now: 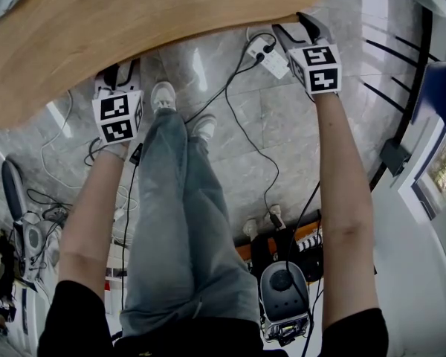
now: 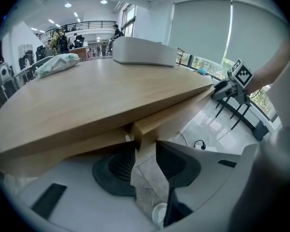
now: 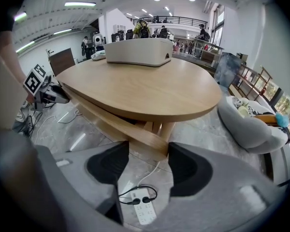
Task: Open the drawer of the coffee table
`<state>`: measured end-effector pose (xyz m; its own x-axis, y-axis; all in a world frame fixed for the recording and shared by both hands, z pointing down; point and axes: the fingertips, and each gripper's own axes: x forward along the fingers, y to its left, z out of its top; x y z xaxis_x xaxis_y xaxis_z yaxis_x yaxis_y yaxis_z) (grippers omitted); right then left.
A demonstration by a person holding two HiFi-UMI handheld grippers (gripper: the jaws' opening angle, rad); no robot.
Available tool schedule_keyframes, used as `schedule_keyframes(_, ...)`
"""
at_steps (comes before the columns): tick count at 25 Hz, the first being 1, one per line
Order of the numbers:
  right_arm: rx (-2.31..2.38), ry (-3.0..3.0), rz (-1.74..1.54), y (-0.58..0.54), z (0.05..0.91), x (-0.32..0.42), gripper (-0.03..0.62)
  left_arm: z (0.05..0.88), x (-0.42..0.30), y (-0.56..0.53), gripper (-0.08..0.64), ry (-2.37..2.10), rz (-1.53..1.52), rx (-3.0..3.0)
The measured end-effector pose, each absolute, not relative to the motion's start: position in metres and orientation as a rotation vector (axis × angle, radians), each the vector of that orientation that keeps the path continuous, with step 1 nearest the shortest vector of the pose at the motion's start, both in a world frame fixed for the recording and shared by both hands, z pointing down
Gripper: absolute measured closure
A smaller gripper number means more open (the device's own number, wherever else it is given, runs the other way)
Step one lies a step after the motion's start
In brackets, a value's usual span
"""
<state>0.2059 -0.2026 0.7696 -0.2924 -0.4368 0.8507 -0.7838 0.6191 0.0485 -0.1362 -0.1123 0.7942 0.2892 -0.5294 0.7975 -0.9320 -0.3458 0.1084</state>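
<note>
- The surface [image 1: 134, 36], a rounded coffee table with a pale wood top, fills the upper part of the head view. Both arms reach to its near edge.
- The drawer [image 3: 116, 122] is the curved wood band just under the top. It lies close beneath the top, following the top's curve.
- The left tongs [image 2: 146, 149] are clamped on one end of that band. The wood lip sits between the ribbed pads [image 2: 121, 163], and both pads touch it.
- The right tongs [image 3: 149, 153] grip the band's other end, well apart from the left pair. The wood fills the gap between the dark pads (as far as the right gripper view shows, both pads meet it).
- Both pairs point steeply down at the table edge.
- A white box [image 3: 135, 51] stands on the far part of the top, and a soft packet [image 2: 58, 64] lies near another edge.
- A white power strip [image 3: 142, 209] with two plugs in it lies on the grey tiled floor [image 1: 282, 125] below the right tongs.
- The person's legs [image 1: 178, 199], in jeans, stand between the two arms.
</note>
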Motion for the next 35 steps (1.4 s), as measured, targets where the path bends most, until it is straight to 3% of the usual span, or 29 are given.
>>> schedule_keyframes(35,0.907,-1.908,0.440,-0.152,0.770,0.225,0.379,0.797,-0.119,-0.055,0.430,-1.279,0.993,1.940)
